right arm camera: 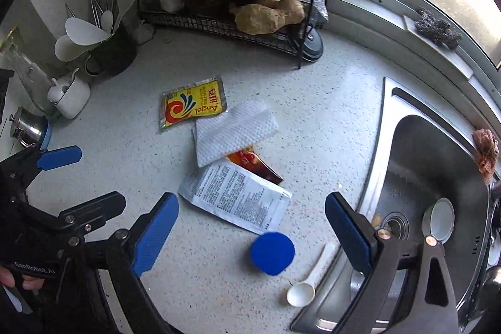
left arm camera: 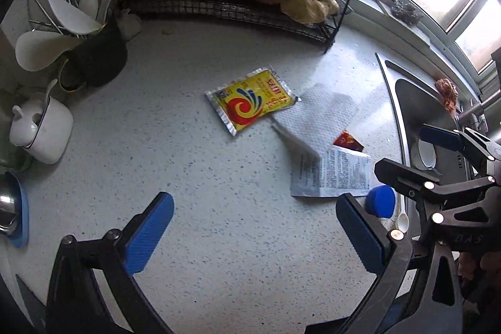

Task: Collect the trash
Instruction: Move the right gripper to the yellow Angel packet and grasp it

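Left gripper (left arm camera: 255, 232): fingers spread wide, holding nothing, above bare countertop (left arm camera: 188, 177).
Right gripper (right arm camera: 252, 235): fingers spread wide, empty.
Trash: yellow packet (right arm camera: 192, 105), paper towel (right arm camera: 233, 132), red wrapper (right arm camera: 256, 166) and printed sachet (right arm camera: 241, 197) overlap mid-counter, ahead of both grippers.
Blue cap (right arm camera: 271, 252): between right fingers.
White spoon (right arm camera: 308, 280): at the sink (right arm camera: 438, 152) edge.
Open room: counter's left half.

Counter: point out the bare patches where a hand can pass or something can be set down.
Bare counter lies between the yellow packet and the white jar, and nearer, ahead of the left claw. It is crowded between the paper towel, printed packet, blue cap and sink.
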The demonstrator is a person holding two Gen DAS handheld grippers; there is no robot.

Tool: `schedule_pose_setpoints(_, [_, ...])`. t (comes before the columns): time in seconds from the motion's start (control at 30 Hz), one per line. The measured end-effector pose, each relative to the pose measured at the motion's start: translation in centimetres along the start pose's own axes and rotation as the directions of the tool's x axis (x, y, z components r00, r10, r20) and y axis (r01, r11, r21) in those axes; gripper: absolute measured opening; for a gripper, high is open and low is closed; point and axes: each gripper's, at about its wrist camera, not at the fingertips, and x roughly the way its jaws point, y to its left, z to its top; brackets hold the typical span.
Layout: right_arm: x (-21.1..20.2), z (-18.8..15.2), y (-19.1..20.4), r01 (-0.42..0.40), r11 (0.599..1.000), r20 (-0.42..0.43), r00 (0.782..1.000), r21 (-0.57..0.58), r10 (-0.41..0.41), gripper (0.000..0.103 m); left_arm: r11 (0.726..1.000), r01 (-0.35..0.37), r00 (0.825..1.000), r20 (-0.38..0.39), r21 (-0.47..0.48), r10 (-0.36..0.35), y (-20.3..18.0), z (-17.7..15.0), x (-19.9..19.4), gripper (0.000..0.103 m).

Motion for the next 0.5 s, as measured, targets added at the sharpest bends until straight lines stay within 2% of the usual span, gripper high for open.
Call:
schedule_pose_setpoints(0.13, [2.5, 3.2, 2.2, -0.028, 0.997, -0.027, 0.999, -0.071, 0.026, 0.095, 0.997, -0.004, 1.0, -0.006, -0.077, 0.004, 3.6, 1.1, 1.0, 0.103])
schedule_pose_setpoints(0.3, [6.1, 6.4, 4.6, -0.058, 0.98, -0.088, 0.995, -0.19, 0.042, 0.095, 0.988, -0.056, 0.998, -0.016, -0.141, 0.054, 6.7, 2.0, 2.3, 0.103])
schedule_pose_setpoints(0.5, [10.0, 8.6, 6.8, -0.054, 0.917, -0.149, 0.989, -0.396, -0.006, 0.095, 0.979, -0.08, 0.996, -0.063, -0.188, 0.069, 8.4, 1.3, 4.4, 0.103])
